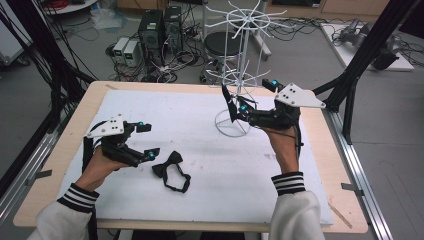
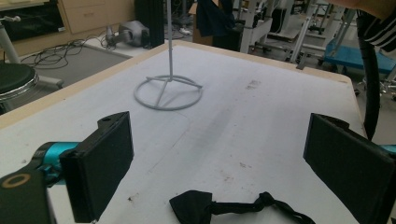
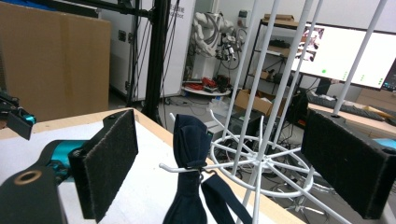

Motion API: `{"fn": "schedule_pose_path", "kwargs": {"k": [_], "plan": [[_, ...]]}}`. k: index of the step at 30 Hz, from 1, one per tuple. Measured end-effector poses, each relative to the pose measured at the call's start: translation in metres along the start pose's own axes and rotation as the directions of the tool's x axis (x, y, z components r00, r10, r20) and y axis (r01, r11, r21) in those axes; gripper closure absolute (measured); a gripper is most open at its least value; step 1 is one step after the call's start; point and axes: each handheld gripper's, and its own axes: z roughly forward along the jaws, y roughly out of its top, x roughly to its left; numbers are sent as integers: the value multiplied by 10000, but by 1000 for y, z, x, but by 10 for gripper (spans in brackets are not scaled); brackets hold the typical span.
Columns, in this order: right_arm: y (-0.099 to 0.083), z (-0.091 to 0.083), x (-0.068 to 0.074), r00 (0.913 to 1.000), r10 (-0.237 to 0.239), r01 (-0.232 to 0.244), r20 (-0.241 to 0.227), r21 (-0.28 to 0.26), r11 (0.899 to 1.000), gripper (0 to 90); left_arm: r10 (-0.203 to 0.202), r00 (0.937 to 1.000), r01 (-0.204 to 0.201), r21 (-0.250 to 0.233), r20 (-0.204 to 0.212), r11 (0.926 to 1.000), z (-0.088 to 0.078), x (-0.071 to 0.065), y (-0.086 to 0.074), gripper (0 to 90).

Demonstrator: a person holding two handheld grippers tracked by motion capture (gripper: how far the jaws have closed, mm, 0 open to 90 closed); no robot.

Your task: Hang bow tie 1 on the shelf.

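The right gripper (image 3: 219, 163) is spread wide, released around a navy bow tie (image 3: 190, 154) hung on the white rack (image 3: 261, 158) at frame centre. The left gripper (image 2: 219, 158) is held released above a black bow tie (image 2: 224, 207) at the lower edge.

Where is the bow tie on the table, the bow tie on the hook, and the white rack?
black bow tie (image 1: 167, 165), high view, its bow
dark blue bow tie (image 3: 190, 140), right gripper view, its upper half
white rack (image 1: 231, 129), high view, base ring

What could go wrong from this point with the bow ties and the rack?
1. The hung bow tie sits on a thin rack prong, with the open right gripper close around it; pulling back could snag it and drag it off.
2. The rack looks light; a bump might tip it.
3. The second bow tie lies flat on the table; the open left gripper may catch just its strap.
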Motion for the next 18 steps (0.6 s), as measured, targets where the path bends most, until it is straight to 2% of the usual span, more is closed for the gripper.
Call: {"fn": "schedule_pose_path", "kwargs": {"k": [6, 10, 18], "plan": [[-4, -8, 1, 9999, 10, -11, -136, -76, 10000, 103, 12, 10000, -12, -42, -61, 10000, -1, 0, 0, 89], [-7, -18, 2, 9995, 75, -84, -314, -306, 9995, 103, -26, 9999, 25, -107, -151, 9999, -3, -1, -1, 89], [-21, -40, 7, 9947, 158, -232, -1019, -722, 9971, 103, 59, 9990, -85, -607, -433, 9981, -14, 0, -6, 89]]}}
